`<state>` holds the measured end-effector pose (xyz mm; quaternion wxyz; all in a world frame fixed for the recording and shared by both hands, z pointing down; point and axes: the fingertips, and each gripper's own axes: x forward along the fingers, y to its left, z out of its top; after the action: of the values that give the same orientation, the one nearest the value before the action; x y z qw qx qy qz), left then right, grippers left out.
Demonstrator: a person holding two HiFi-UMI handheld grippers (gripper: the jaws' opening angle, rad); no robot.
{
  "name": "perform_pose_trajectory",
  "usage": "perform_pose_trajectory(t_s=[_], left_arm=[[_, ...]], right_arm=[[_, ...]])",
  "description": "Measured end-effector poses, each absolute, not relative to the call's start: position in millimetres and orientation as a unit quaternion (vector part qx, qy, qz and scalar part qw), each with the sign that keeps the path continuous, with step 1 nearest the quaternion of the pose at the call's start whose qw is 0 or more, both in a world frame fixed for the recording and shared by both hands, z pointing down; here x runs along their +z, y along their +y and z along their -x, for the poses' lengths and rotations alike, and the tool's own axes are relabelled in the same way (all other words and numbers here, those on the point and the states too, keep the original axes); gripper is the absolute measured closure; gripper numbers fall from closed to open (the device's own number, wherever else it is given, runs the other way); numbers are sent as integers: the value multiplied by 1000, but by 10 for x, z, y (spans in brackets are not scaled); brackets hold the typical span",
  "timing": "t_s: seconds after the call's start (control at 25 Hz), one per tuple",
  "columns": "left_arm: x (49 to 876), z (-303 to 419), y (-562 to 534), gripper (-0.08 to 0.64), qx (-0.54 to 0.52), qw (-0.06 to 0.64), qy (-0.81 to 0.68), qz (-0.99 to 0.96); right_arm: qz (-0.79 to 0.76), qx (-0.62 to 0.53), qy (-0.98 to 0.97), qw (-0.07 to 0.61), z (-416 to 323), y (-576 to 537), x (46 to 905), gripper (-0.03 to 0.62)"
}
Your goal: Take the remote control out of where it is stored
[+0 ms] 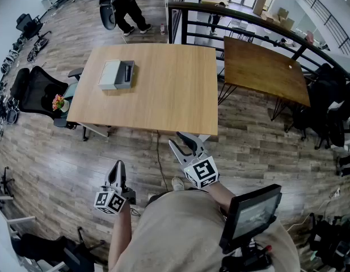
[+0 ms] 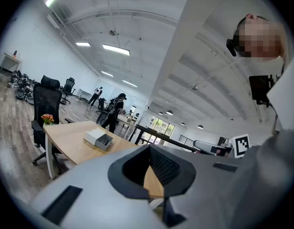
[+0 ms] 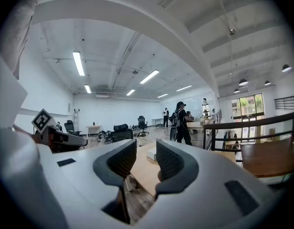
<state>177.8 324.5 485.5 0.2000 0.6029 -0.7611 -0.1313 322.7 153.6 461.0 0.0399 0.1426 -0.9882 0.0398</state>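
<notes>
A grey box (image 1: 112, 74) lies on the far left part of the light wood table (image 1: 163, 95). Its right compartment stands open with a dark, slim thing (image 1: 128, 71) in it, too small to name. The box also shows in the left gripper view (image 2: 98, 139) and the right gripper view (image 3: 151, 153). Both grippers hang over the floor, short of the table's near edge and well away from the box. My left gripper (image 1: 118, 166) (image 2: 149, 148) is shut, its tips meeting, with nothing in it. My right gripper (image 1: 180, 141) (image 3: 146, 149) is open and holds nothing.
A darker wood table (image 1: 265, 67) stands to the right behind a black railing (image 1: 231, 16). A black office chair (image 1: 38, 89) and a small flower pot (image 1: 59, 102) are at the table's left end. People (image 1: 126, 4) stand beyond the table. A cable (image 1: 159, 163) runs across the floor.
</notes>
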Motion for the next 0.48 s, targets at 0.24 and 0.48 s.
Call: perform_pose_trajectory(t_s=[0.24,0.48], left_arm=[[4860,-1852,3214,566,-130,202,-760,-604],[4881,-1934,3169,566,-128,205,-757,-608]], right_arm=[[-142,40,-988,38,-3288,1540,4604,456],[-128,52,-990,36,-3344,1590,4619,456]])
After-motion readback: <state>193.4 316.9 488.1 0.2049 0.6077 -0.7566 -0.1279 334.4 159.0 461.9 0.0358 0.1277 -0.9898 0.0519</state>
